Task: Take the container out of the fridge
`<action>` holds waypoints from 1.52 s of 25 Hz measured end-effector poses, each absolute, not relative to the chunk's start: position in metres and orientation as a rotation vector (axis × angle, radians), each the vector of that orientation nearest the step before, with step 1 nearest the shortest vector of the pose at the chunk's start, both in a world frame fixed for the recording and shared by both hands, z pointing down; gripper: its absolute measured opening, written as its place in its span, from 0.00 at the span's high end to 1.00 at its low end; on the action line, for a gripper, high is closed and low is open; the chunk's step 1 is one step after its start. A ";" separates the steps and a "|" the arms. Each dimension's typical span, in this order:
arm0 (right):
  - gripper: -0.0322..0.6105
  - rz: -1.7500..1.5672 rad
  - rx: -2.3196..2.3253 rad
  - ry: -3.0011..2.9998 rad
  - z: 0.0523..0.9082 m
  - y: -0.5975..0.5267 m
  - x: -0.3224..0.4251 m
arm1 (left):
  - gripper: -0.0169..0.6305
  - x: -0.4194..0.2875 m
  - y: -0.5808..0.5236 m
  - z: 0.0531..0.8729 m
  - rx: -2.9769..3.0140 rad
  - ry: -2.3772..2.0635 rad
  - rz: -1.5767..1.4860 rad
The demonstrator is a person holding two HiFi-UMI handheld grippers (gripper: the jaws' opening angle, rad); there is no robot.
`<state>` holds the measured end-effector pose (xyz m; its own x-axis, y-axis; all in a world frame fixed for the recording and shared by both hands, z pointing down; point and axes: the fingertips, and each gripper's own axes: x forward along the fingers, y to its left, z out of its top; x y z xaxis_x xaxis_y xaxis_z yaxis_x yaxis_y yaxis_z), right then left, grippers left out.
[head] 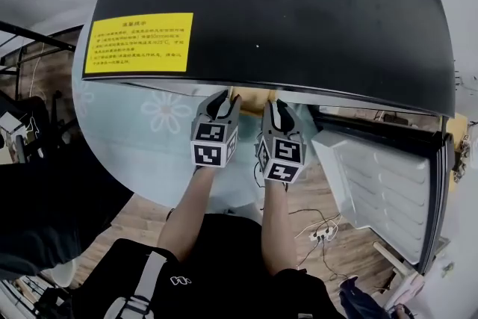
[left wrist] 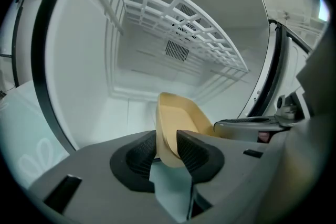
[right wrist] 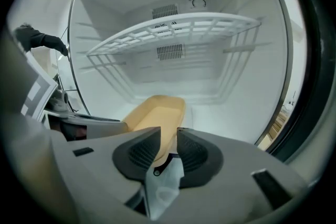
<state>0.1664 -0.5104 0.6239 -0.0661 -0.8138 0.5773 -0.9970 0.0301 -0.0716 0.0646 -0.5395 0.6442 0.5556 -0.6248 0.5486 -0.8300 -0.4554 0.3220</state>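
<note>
White fridge walls and a wire shelf frame the tan container, which lies on the fridge floor below that shelf. The left gripper and right gripper point in side by side, each slightly open with the container's rim between its pads, apparently not pressed yet. This looks like the grasping step: next both should close on the rim, then draw it out level.

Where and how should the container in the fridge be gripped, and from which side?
Grip the container by its thin upright side walls near the front, one jaw inside, one outside. Come from the open door side, low: the wire shelf overhead likely blocks a reach from above.
</note>
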 end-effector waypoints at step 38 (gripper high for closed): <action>0.89 0.590 1.905 -2.178 0.535 -0.426 0.154 | 0.92 0.058 -0.448 0.529 2.395 -1.261 0.373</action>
<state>0.1536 -0.4255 0.5354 -0.1577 -0.9055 0.3939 -0.9805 0.0962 -0.1714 0.0581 -0.4480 0.5291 0.5558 -0.7214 0.4132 -0.8300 -0.5092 0.2276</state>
